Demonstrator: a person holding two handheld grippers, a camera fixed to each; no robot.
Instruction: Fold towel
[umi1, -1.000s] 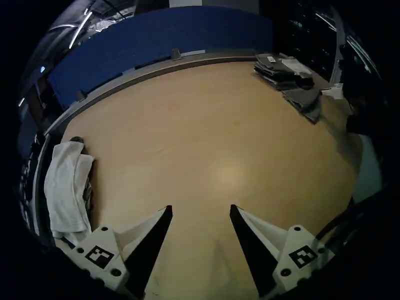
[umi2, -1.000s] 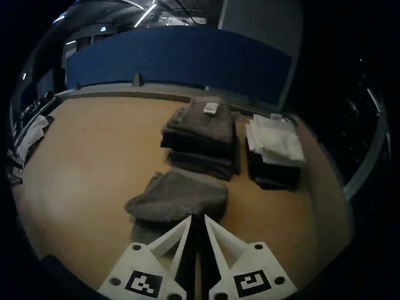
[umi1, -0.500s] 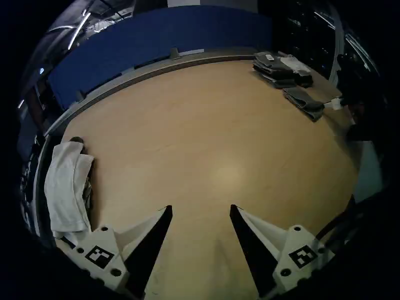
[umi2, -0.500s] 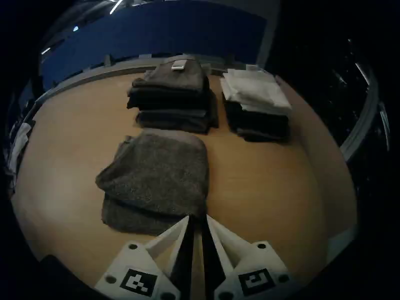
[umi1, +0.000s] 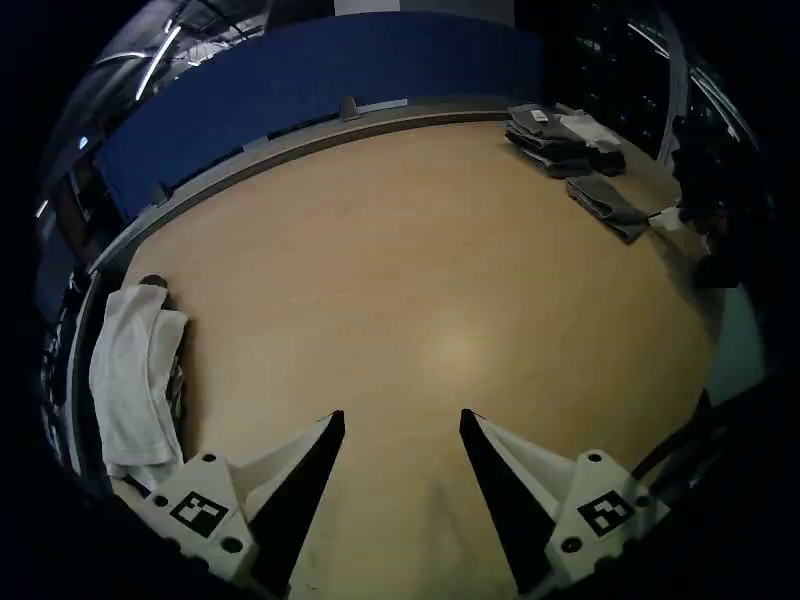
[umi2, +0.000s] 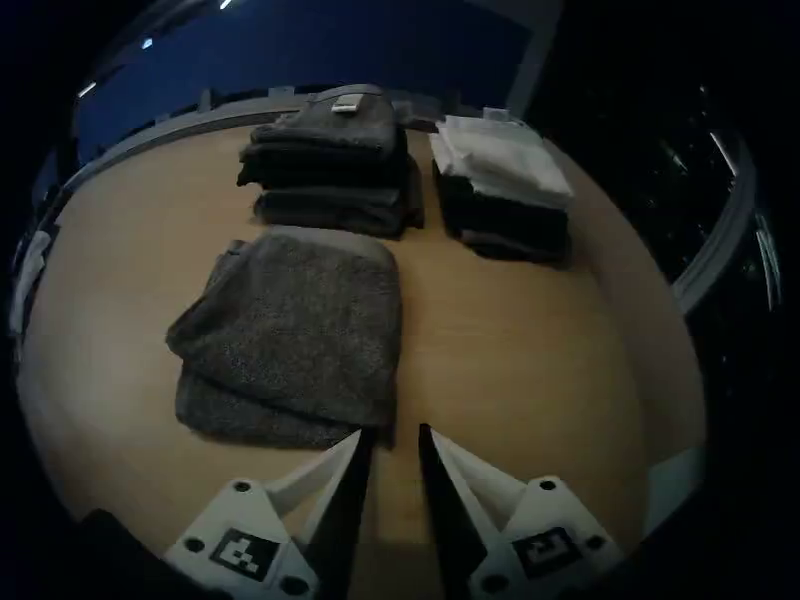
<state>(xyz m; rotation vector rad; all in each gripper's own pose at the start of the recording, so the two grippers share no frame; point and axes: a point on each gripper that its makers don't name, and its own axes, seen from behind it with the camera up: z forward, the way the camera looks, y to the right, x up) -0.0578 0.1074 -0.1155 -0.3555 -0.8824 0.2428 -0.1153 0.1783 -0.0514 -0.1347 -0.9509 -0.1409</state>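
Note:
A folded grey towel lies flat on the wooden table, just ahead and to the left of my right gripper. That gripper's fingers stand a little apart with nothing between them, the left tip at the towel's near edge. The same folded towel appears far off at the right in the left gripper view, with the right gripper beside it. My left gripper is open over bare table. A loosely folded white towel lies at the table's left edge.
Behind the grey towel stand a stack of grey towels and a dark stack with white towels on top. A blue partition runs along the table's far edge. The table's right edge is close.
The grey towel was laid down flat. My right gripper's fingers have parted slightly and drawn back a little from it. The left gripper has not moved.

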